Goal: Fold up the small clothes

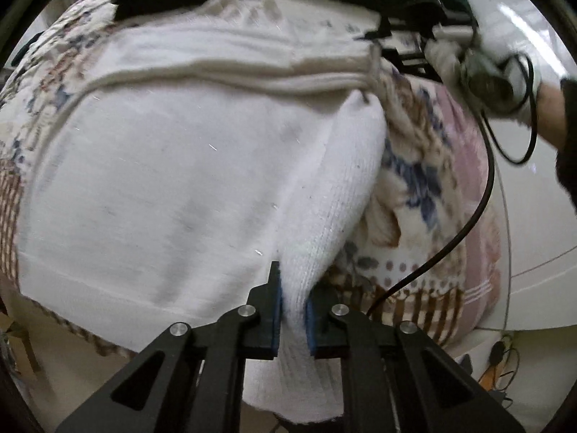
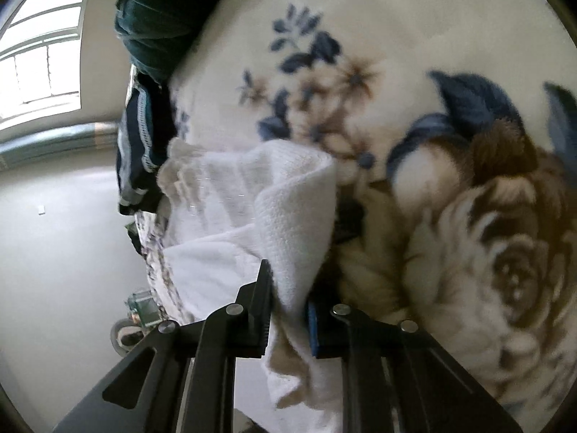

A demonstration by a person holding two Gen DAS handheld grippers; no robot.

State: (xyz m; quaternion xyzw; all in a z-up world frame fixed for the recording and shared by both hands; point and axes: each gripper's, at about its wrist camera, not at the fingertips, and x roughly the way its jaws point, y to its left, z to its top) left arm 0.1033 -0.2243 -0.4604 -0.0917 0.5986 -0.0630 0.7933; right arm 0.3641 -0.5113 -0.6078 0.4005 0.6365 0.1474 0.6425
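A white knitted garment (image 1: pixel 173 166) lies spread on a flowered blanket (image 1: pixel 425 195). My left gripper (image 1: pixel 293 310) is shut on its near right edge, and a ridge of the knit rises from the jaws. Far up on the right, my right gripper (image 1: pixel 375 54) pinches the garment's other corner, held by a gloved hand (image 1: pixel 505 83). In the right wrist view the right gripper (image 2: pixel 290 310) is shut on a fold of the white garment (image 2: pixel 288 213), lifted off the blanket (image 2: pixel 450 115).
Dark green clothes (image 2: pixel 162 11) and a navy striped piece (image 2: pixel 140 144) are piled at the blanket's far side. A black cable (image 1: pixel 479 195) trails over the blanket's right part. Pale floor (image 2: pixel 54 252) lies beyond the edge, with small items and a wheel (image 2: pixel 122 335) below.
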